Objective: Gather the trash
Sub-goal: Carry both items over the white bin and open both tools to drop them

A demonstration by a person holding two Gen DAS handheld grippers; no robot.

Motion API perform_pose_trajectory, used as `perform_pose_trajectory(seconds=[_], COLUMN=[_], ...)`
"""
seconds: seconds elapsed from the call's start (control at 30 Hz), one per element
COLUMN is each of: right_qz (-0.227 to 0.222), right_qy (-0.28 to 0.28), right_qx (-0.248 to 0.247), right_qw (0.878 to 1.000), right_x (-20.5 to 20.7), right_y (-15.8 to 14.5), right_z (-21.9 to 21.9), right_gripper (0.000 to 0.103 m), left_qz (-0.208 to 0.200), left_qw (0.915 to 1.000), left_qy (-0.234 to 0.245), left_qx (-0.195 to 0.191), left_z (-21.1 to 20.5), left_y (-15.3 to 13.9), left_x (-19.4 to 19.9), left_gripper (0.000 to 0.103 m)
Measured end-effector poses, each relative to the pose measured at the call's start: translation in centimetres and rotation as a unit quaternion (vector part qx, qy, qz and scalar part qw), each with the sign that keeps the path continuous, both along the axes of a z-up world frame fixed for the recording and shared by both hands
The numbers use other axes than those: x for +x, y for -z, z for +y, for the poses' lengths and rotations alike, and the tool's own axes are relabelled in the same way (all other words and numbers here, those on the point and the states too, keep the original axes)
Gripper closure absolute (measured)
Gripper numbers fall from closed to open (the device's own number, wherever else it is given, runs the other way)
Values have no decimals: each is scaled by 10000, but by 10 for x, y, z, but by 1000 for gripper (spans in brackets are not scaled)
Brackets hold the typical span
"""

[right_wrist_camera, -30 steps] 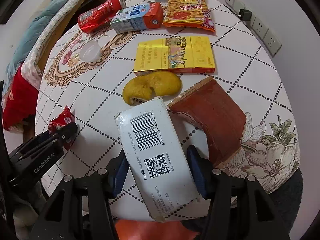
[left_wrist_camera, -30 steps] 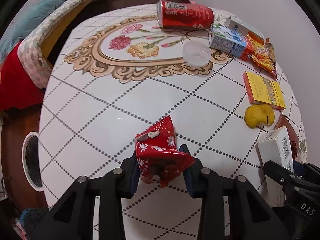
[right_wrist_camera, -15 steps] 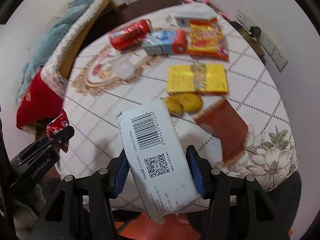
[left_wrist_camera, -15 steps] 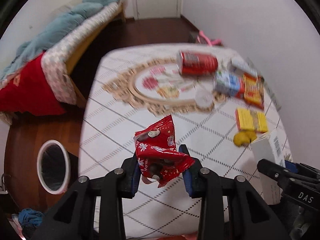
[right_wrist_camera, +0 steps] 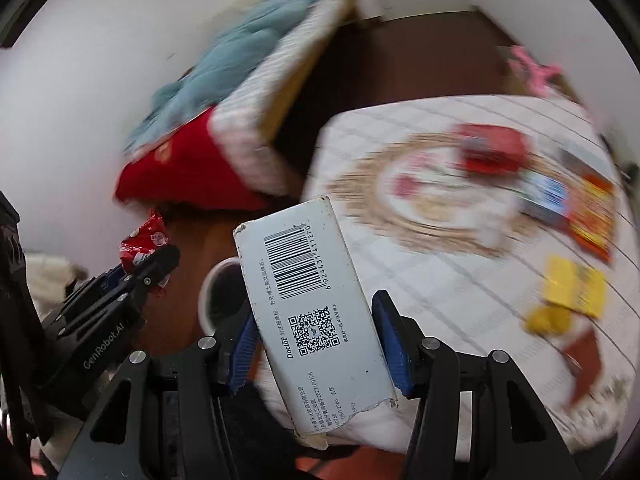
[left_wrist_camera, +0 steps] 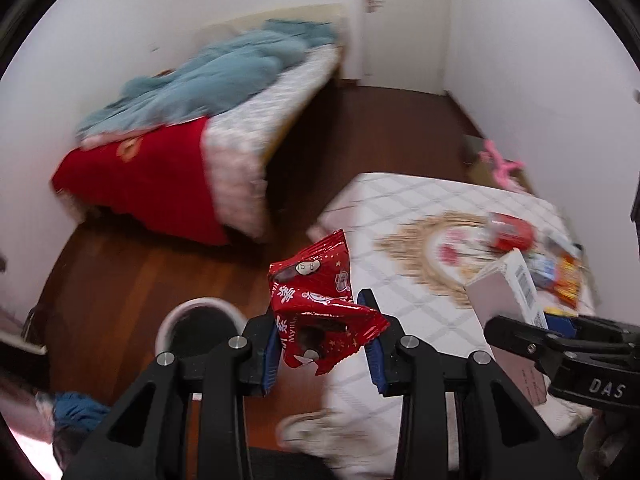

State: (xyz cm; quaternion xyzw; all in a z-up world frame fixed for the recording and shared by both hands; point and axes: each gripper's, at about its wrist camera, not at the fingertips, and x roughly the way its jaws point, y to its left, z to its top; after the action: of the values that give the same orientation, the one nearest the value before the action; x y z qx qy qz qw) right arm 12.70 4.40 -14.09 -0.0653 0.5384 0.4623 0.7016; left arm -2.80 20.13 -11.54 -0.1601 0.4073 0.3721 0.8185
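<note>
My left gripper (left_wrist_camera: 322, 336) is shut on a crumpled red snack wrapper (left_wrist_camera: 320, 308) and holds it in the air off the table's left edge. A white-rimmed trash bin (left_wrist_camera: 198, 328) stands on the floor just below and left of it. My right gripper (right_wrist_camera: 316, 340) is shut on a white carton with a barcode (right_wrist_camera: 312, 304), also lifted; the bin (right_wrist_camera: 218, 296) shows behind the carton's left side. The carton also shows in the left wrist view (left_wrist_camera: 506, 296). The wrapper and left gripper show at the left of the right wrist view (right_wrist_camera: 144, 240).
The white quilted table (right_wrist_camera: 440, 280) carries a red can (right_wrist_camera: 492, 148), a blue-white milk carton (right_wrist_camera: 548, 196), an orange snack bag (right_wrist_camera: 592, 216), a yellow box (right_wrist_camera: 576, 288), a yellow peel (right_wrist_camera: 548, 320) and a brown wrapper (right_wrist_camera: 588, 356). A bed (left_wrist_camera: 208, 120) stands behind on the dark wood floor.
Both grippers have lifted their loads off the table and swung left, away from it. The bin has come closer, below the grippers. The views are motion-blurred.
</note>
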Motion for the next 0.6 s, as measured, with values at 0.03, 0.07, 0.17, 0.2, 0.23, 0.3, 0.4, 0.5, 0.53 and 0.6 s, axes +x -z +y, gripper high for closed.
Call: perform_pose_trajectory(seconds=[0.03, 0.07, 0.17, 0.2, 0.23, 0.3, 0.4, 0.5, 0.53, 0.6], right_qz=[8, 4, 43, 64, 86, 191, 283, 359, 383, 396], right_qy=[-165, -335, -910, -1102, -1253, -1558, -1945, -2278, -2362, -2494], right_qx=[-19, -58, -294, -404, -520, -807, -1293, -1812, -1965, -2272], right_qw=[9999, 9994, 9954, 9931, 9907, 9843, 9719, 9560, 9509, 9405], right_x=[-7, -16, -47, -60, -71, -93, -128, -158, -167, -182], right_y=[1, 5, 27, 38, 48, 78, 125, 177, 191, 222], right_z=[19, 39, 109, 133, 153, 197, 254, 306, 316, 337], right_gripper=[46, 46, 46, 46, 46, 46, 47, 47, 47, 47], left_qz=[88, 167, 490, 579, 665, 923, 1277, 1493, 1541, 1637], left_qw=[9999, 9995, 9957, 9942, 9920, 9858, 9730, 9549, 9492, 9347], left_qy=[-146, -277, -721, -810, -917, -1099, -1285, -1370, -1367, -1407], left_qx=[-13, -49, -303, -410, -554, -875, -1433, -2171, -2378, -2823], left_z=[14, 28, 78, 91, 107, 136, 180, 218, 226, 242], left_y=[5, 11, 44, 54, 66, 99, 152, 208, 223, 255], left_x=[-12, -23, -61, -70, -82, -100, -121, -137, -140, -146], left_gripper=[71, 71, 71, 71, 71, 71, 71, 71, 71, 71])
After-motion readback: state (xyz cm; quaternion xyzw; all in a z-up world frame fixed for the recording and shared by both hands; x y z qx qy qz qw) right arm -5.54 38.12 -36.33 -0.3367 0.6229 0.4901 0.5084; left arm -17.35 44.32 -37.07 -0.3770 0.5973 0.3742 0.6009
